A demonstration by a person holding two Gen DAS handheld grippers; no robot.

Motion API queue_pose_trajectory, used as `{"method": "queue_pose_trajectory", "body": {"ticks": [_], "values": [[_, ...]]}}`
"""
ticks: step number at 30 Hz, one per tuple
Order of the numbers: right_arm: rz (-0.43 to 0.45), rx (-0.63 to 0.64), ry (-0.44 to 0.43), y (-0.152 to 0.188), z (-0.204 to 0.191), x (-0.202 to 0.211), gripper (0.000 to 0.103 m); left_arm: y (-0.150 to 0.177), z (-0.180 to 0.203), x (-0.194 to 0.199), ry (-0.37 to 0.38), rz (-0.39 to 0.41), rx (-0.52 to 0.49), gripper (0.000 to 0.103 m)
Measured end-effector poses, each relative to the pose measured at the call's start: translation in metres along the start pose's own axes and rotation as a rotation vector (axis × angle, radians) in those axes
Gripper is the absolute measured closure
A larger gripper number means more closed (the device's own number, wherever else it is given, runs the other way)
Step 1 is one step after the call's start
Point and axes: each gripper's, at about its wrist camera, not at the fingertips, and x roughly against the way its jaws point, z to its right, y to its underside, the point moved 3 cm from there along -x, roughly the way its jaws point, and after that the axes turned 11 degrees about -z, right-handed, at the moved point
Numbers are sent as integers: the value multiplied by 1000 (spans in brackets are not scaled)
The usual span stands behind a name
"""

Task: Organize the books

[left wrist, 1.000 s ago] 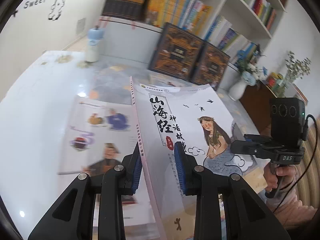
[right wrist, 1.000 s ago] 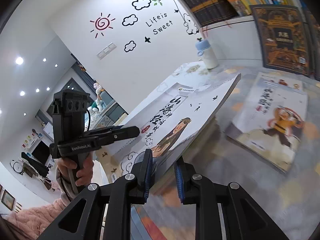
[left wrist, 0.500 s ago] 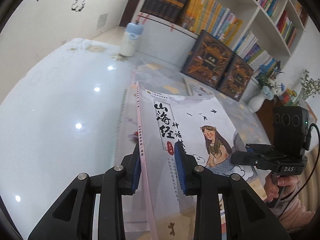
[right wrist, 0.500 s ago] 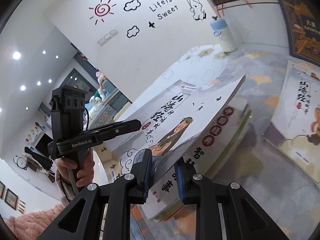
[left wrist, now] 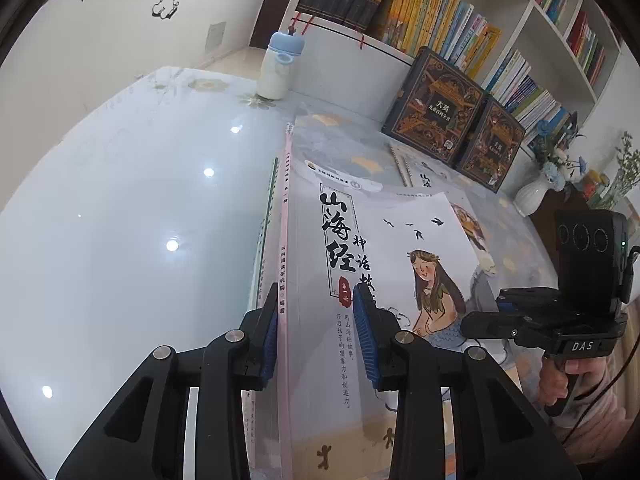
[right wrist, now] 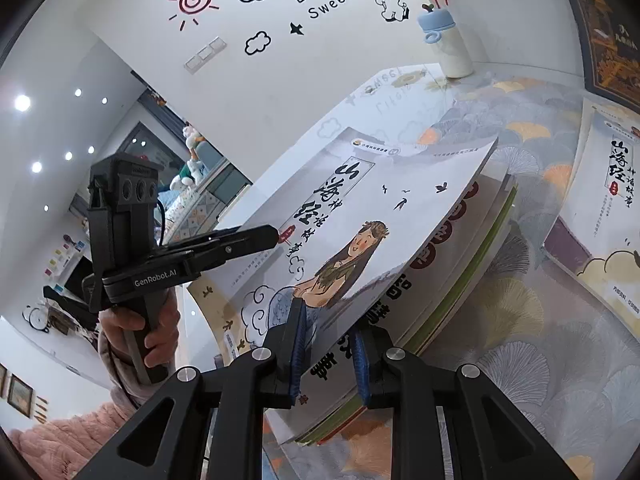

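A white mermaid-cover book [left wrist: 384, 264] is lying at frame centre atop a green-edged stack [right wrist: 472, 264]; another matching book [right wrist: 600, 216] is lying flat at right.

Both grippers matte black plastic, blue ribbed pads [left wrist: 362, 340], silver screws at finger joints. Left gripper [right wrist: 276, 236] marked "GenRobot.AI", right gripper [left wrist: 466, 326] "DAS"; three-lens camera block on top, black cable behind. Fuzzy pink sleeve [right wrist: 72, 436] below handle.
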Motion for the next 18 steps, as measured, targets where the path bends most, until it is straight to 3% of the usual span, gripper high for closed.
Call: {"method": "queue_pose_trajectory", "body": {"ticks": [9,12,15,18], "values": [[-4,-12,2,4,2,-6,82,-1,-2,2,-49,24,-12,71],[3,-12,10,2,2,-6,79,-5,-6,4,-119,43,-3,69],[4,-7,19,1,0,-8,78,-7,-8,3,-100,49,-1,68],[-7,-2,1,1,-2,-8,61,-9,-13,2,-97,41,23,68]]}}
